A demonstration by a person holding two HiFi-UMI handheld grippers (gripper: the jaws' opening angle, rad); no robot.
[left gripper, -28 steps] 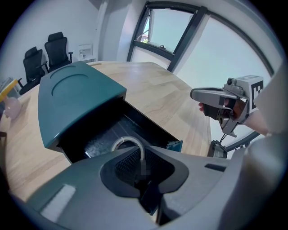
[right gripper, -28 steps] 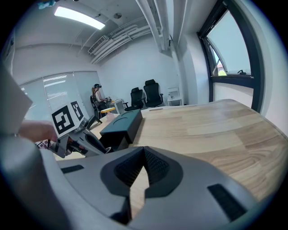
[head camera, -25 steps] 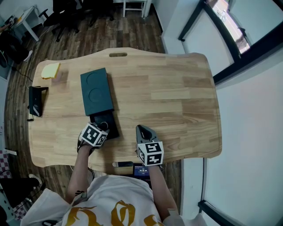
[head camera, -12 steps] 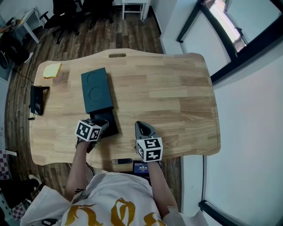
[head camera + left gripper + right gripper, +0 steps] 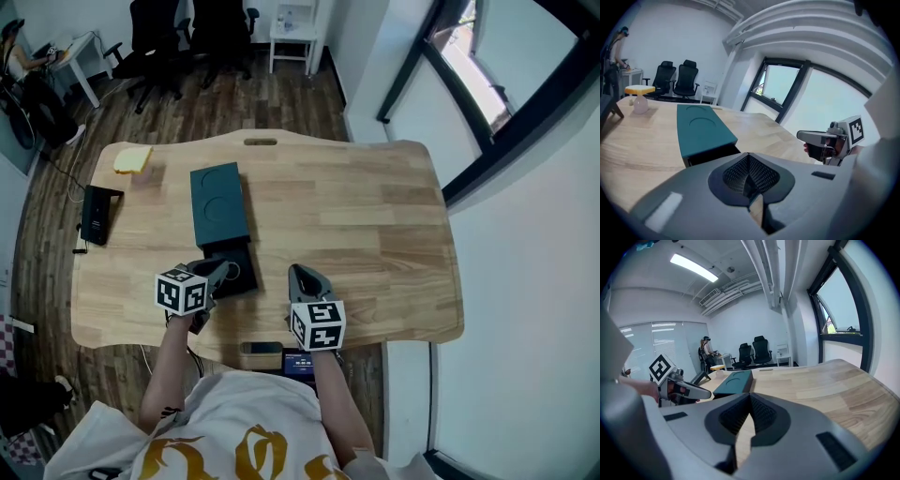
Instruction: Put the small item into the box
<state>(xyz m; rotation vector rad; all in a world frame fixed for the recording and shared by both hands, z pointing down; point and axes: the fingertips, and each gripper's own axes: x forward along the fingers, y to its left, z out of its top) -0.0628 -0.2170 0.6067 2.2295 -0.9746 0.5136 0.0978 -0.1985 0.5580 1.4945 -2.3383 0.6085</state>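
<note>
Meanwhile | left gripper (image 5: 217,270) by box (image 5: 218,203), its drawer (image 5: 236,274) open | right gripper (image 5: 302,275) apart | both jaws together, empty | item unseen, placement likely unfinished

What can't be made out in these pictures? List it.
- Contents of the black drawer: head view, partly under the left gripper, dark; left gripper view, cut off by that gripper's body.
- Small item: not identifiable in any view.
- Yellow object: head view, too small.
</note>
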